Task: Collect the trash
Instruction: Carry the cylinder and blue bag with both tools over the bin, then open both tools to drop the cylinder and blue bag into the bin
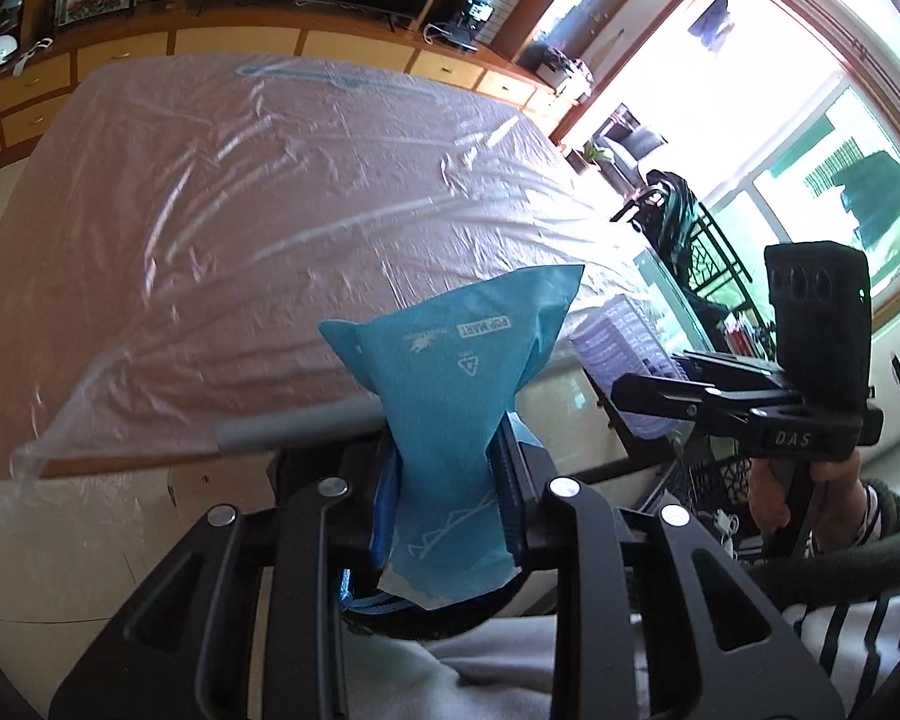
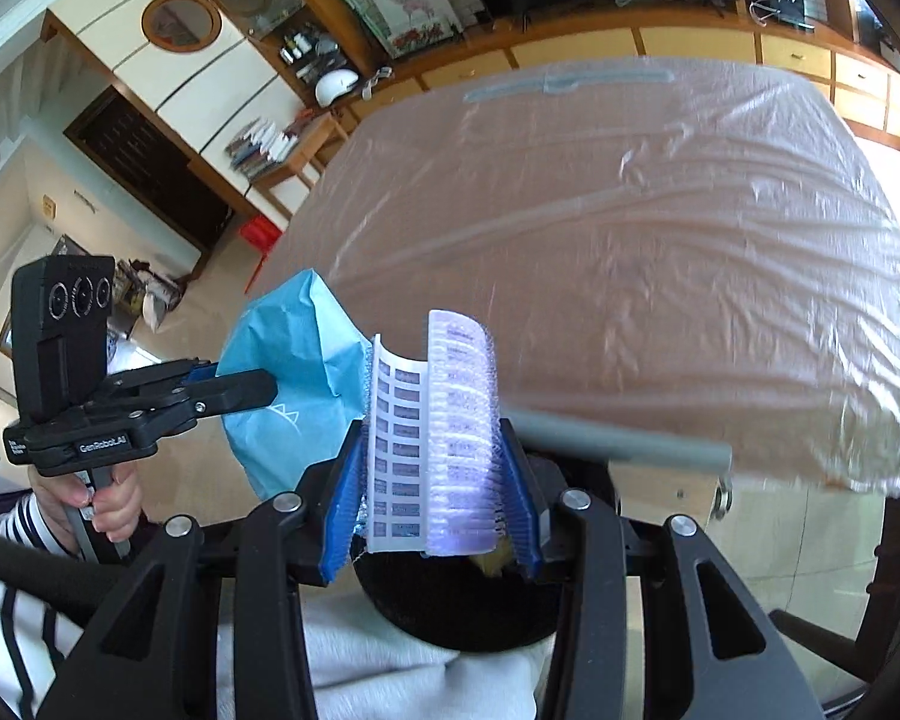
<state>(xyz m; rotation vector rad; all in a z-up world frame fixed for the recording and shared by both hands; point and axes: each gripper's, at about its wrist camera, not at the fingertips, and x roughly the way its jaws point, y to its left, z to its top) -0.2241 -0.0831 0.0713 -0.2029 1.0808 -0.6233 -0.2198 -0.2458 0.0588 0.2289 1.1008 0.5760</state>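
Left hand-held gripper, jaws clamped on a crumpled blue wrapper that sticks up well beyond the pads; right hand-held gripper, jaws clamped on a pale purple printed packet with a white printed sheet folded against it. Both pieces of trash are carried in the air, near the front edge of the tabletop, which is draped in clear plastic sheeting and shows no further litter on its visible surface. A dark round opening, probably a bin, lies directly beneath the right jaws; this reading is uncertain. Likely hazards: the wrapper is pinched only at its narrow waist, so a quick swing could let it slide free; the packet and sheet are loosely layered, so one may drop before the other; the two grippers travel side by side and could collide; a low pass could snag the sheeting or the grey bar at the table edge.
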